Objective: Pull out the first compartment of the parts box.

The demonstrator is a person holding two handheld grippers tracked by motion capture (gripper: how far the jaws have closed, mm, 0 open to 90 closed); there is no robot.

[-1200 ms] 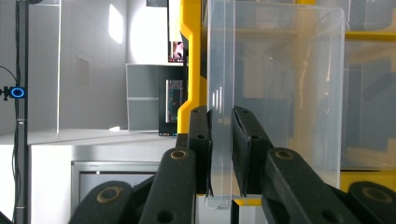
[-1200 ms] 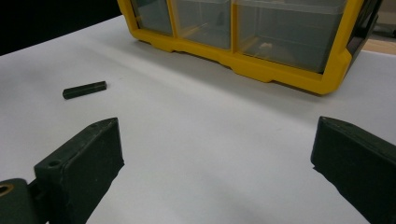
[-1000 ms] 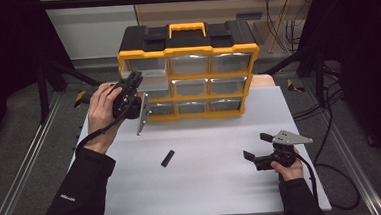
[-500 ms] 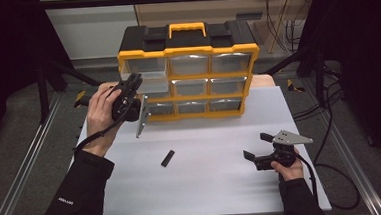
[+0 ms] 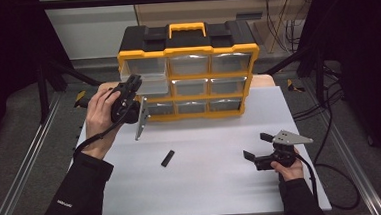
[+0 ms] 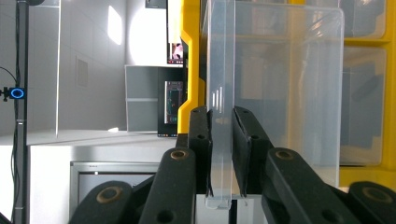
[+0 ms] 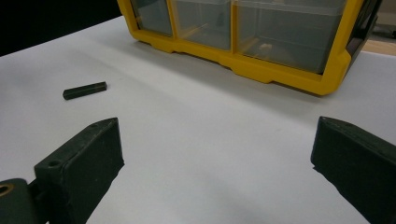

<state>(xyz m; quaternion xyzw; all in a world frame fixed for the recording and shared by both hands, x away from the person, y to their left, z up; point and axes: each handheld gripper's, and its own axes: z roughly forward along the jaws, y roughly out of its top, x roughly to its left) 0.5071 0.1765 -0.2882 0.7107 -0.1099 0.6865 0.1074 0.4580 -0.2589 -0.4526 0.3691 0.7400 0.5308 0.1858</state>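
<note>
drawer front [image 6: 220, 93] between hand-held gripper [image 6: 220, 140] jaws

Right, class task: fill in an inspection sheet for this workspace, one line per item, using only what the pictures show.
Surface: white table, mostly bare.
Job's things: yellow drawer cabinet at the back; its clear drawer in the left column is pulled partly out.
Clutter: one small black bar lying mid-table.
Grippers: left hand-held gripper shut on the drawer's front lip; right hand-held gripper open, resting low over the table.
Cables: a black cable trails from the left one; more lie on the floor at right.
Surroundings: metal frame rails, dark floor.
</note>
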